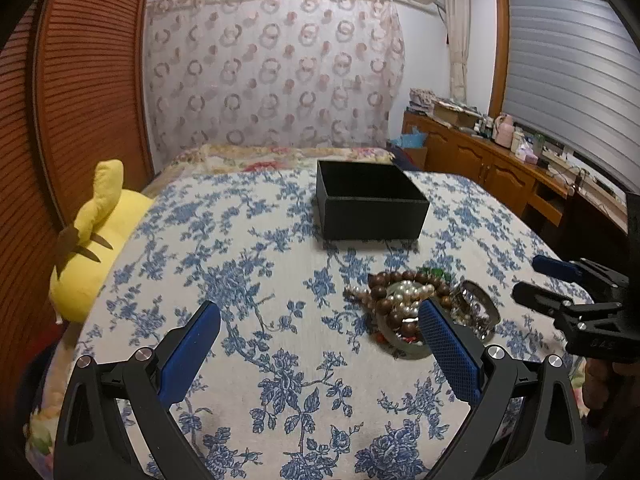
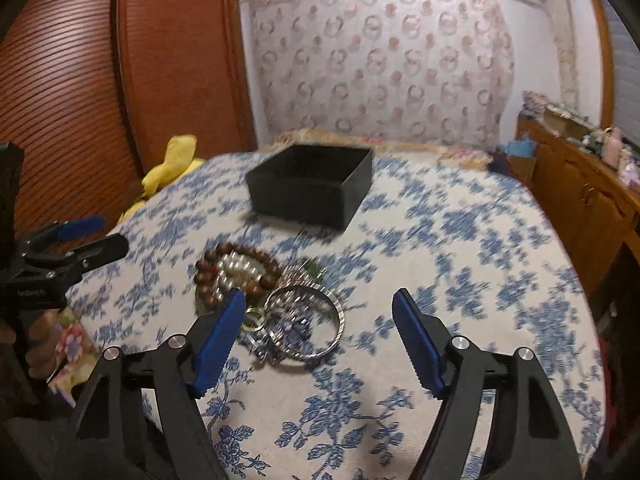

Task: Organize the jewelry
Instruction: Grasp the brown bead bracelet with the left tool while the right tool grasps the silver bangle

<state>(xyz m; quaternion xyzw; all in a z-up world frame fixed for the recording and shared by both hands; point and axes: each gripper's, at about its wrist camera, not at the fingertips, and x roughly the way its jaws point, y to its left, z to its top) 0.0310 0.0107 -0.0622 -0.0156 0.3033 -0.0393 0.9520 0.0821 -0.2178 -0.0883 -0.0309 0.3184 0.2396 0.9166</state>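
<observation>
A pile of jewelry lies on the blue-flowered bedspread: a brown wooden bead bracelet (image 1: 394,280) (image 2: 236,258), white pearls (image 1: 410,292) (image 2: 236,270) and silver bangles (image 1: 478,304) (image 2: 308,320). An open black box (image 1: 370,208) (image 2: 310,190) stands beyond the pile. My left gripper (image 1: 320,312) is open and empty, the pile just beyond its right finger. My right gripper (image 2: 320,300) is open and empty, its jaws spread above the silver bangles. Each gripper shows at the edge of the other's view: the right one (image 1: 538,276) in the left wrist view, the left one (image 2: 102,234) in the right wrist view.
A yellow plush toy (image 1: 96,240) (image 2: 172,168) lies at the bed's left edge by the wooden slatted doors (image 1: 80,80). A wooden cabinet (image 1: 500,168) with clutter runs along the right wall under the window.
</observation>
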